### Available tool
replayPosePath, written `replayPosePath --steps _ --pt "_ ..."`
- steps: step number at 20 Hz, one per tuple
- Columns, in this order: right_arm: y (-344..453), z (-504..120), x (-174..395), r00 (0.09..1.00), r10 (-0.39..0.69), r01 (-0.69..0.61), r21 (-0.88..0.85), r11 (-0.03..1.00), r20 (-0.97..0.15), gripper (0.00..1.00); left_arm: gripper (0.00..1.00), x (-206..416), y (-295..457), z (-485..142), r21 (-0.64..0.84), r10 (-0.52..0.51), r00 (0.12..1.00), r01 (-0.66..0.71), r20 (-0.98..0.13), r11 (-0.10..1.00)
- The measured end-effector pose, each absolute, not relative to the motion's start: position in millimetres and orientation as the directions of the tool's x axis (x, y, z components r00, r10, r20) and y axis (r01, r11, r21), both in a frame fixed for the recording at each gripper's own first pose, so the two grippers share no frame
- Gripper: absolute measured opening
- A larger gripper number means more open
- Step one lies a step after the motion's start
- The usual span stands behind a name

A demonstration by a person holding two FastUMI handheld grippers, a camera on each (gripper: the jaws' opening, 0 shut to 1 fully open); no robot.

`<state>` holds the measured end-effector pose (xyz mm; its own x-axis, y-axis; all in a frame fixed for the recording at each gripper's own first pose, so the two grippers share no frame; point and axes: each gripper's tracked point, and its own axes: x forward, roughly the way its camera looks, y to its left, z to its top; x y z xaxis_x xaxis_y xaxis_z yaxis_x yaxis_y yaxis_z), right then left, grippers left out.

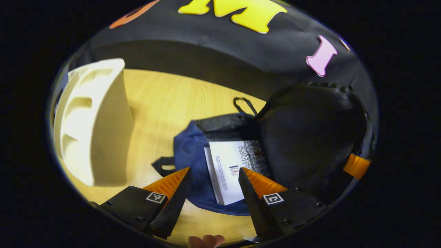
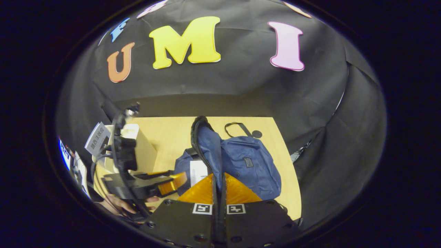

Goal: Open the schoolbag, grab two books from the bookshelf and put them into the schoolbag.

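The blue schoolbag [image 1: 187, 148] lies open on the wooden table, with a white book [image 1: 227, 165] resting inside its mouth. My left gripper [image 1: 214, 170] hovers open just above that book, holding nothing. My right gripper [image 2: 217, 175] is shut on the zipper edge of the bag's flap [image 2: 206, 144] and holds it up; the flap's black lining [image 1: 310, 137] stands to the right in the left gripper view. The white bookshelf [image 1: 93, 120] stands to the left of the bag. In the right gripper view a book [image 2: 98, 139] sticks out of the bookshelf [image 2: 137, 144], behind the left gripper [image 2: 172, 182].
The wooden table [image 2: 172, 134] ends at the black cloth wall behind and to the right. A black strap loop [image 2: 236, 128] lies behind the bag. A hand [image 2: 120, 205] holds the left gripper at the table's near left.
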<state>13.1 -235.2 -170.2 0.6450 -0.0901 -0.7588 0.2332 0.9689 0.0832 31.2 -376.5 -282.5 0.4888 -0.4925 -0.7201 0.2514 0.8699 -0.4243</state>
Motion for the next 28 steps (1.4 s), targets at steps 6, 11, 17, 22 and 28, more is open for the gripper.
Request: replayPosePath --steps 6,11,17,22,28 --pt "-227 -173 16 0.648 -0.086 0.227 0.084 0.970 -0.757 0.01 0.90 73 -303 -172 -0.152 -0.364 0.791 0.333 -0.492 0.930" --pt "-221 -174 14 0.650 -0.087 0.226 0.083 0.971 -0.755 0.01 0.99 82 -235 -115 -0.205 -0.320 0.848 0.255 -0.422 0.945" --pt "-217 -177 15 0.658 -0.096 0.244 0.090 0.966 -0.747 0.01 0.98 85 -109 -108 -0.140 -0.223 0.829 0.175 -0.513 0.975" --pt "-214 -178 11 0.659 -0.101 0.250 0.090 0.964 -0.746 0.01 1.00 90 -39 -118 -0.155 -0.199 0.752 0.130 -0.628 0.979" --pt "-220 -178 5 0.653 -0.116 0.281 0.096 0.955 -0.749 0.01 0.98 97 -14 -155 -0.234 -0.248 0.537 0.094 -0.806 0.968"
